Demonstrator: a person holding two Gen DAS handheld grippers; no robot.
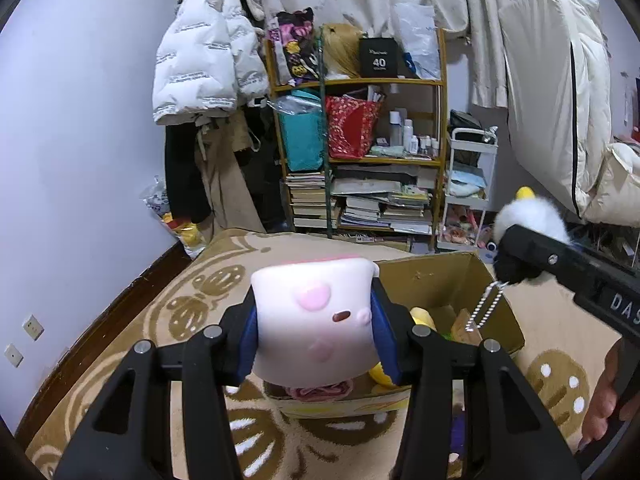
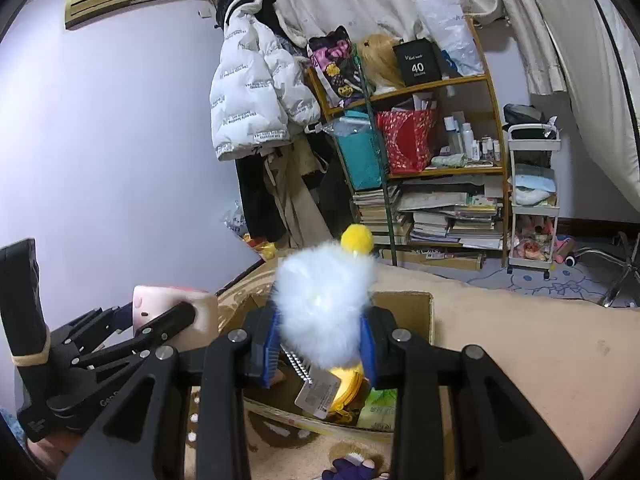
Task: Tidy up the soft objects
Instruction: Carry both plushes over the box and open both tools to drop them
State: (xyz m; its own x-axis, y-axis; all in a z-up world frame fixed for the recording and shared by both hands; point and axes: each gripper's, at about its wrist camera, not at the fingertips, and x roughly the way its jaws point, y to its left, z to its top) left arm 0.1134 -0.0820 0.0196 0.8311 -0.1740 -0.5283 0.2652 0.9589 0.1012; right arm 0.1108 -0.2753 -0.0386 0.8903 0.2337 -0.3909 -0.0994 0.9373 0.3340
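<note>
While both toys hang over the cardboard box (image 1: pixel 448 280) sitting on the patterned blanket (image 1: pixel 192 292), the left gripper (image 1: pixel 314 328) has its fingers clamped on the squishy white cube (image 1: pixel 316 316) and the right gripper (image 2: pixel 324 340) is pinched tight around the fluffy white plush (image 2: pixel 324 304) with the yellow pompom. I'd say get each one well inside the box's rim before letting go, lower rather than drop, and mind the dangling ball chain (image 1: pixel 486 306) so it doesn't snag the box's edge.
</note>
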